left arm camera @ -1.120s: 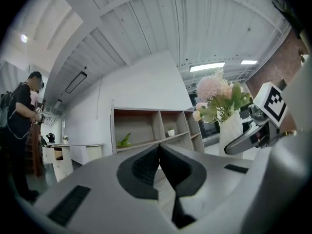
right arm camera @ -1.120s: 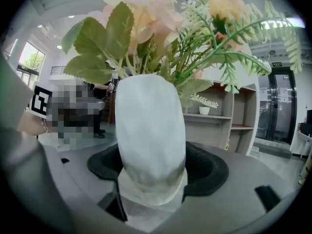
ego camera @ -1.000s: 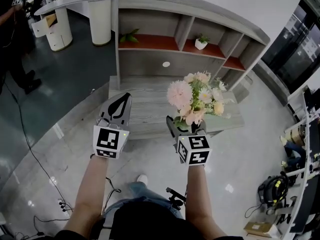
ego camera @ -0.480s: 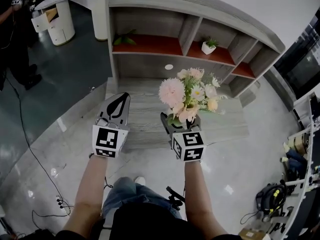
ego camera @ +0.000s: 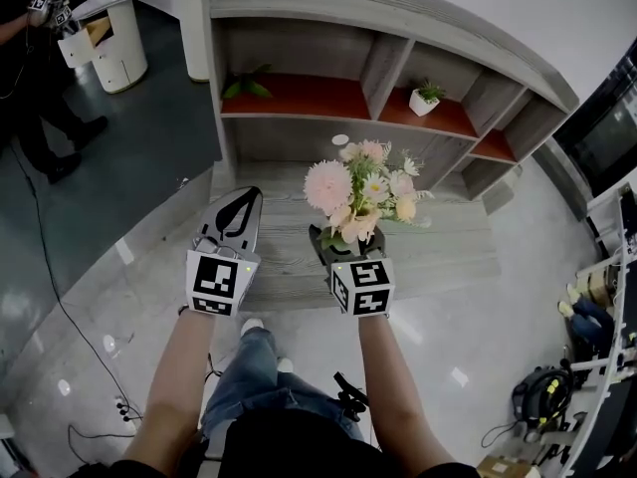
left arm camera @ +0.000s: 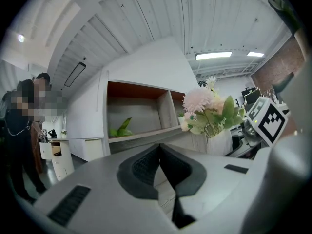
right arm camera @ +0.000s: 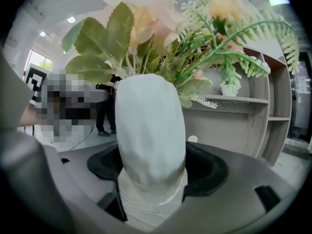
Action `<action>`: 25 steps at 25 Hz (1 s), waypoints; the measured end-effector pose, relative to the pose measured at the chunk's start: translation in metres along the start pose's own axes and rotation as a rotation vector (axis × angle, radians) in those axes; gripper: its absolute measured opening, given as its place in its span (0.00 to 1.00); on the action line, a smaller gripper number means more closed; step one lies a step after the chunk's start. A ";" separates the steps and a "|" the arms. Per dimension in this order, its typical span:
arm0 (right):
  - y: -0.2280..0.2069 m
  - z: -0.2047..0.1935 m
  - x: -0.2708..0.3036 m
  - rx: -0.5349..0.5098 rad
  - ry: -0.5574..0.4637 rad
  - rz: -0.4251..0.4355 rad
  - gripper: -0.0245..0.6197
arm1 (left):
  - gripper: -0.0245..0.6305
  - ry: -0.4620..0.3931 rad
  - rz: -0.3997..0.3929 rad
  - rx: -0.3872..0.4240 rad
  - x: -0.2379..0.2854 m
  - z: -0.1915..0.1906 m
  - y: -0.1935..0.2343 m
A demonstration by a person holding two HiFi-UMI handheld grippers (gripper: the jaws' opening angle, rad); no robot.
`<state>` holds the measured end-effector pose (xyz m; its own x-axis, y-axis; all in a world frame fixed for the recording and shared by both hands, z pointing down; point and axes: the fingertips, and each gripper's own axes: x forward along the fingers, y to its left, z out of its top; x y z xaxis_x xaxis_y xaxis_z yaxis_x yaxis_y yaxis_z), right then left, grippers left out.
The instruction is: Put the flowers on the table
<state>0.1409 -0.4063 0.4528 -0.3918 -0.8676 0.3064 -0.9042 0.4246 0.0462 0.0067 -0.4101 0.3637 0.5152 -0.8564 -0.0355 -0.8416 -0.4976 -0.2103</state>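
Observation:
The flowers [ego camera: 363, 187] are a pink, peach and white bunch standing in a white vase [right arm camera: 148, 130]. My right gripper [ego camera: 343, 239] is shut on that vase and holds it upright above the low grey wooden table [ego camera: 448, 249]. In the right gripper view the vase fills the gap between the jaws, with the flowers [right arm camera: 161, 28] above. My left gripper [ego camera: 239, 199] hovers over the table's left end, shut and empty. From the left gripper [left arm camera: 162, 165] view, the flowers [left arm camera: 207, 111] show to the right.
Behind the table stands a grey shelf unit [ego camera: 299, 28] with red shelves, a small potted plant [ego camera: 426, 100] and a green leafy plant [ego camera: 247, 86]. A person [ego camera: 30, 58] stands far left near a white round cabinet [ego camera: 109, 43]. Cables and gear [ego camera: 542, 391] lie on the floor.
The right gripper with the vase has drifted left and slightly forward over the table. The left gripper has held its place and stays shut.

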 end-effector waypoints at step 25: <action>0.007 -0.074 0.120 0.021 0.050 0.052 0.62 | 0.05 0.081 -0.110 -0.030 0.043 -0.054 0.033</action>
<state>0.1006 -0.4883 0.5605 -0.4298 -0.8301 0.3552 -0.8864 0.4628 0.0090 -0.0074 -0.4709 0.4076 0.5910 -0.8040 0.0658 -0.7856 -0.5922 -0.1791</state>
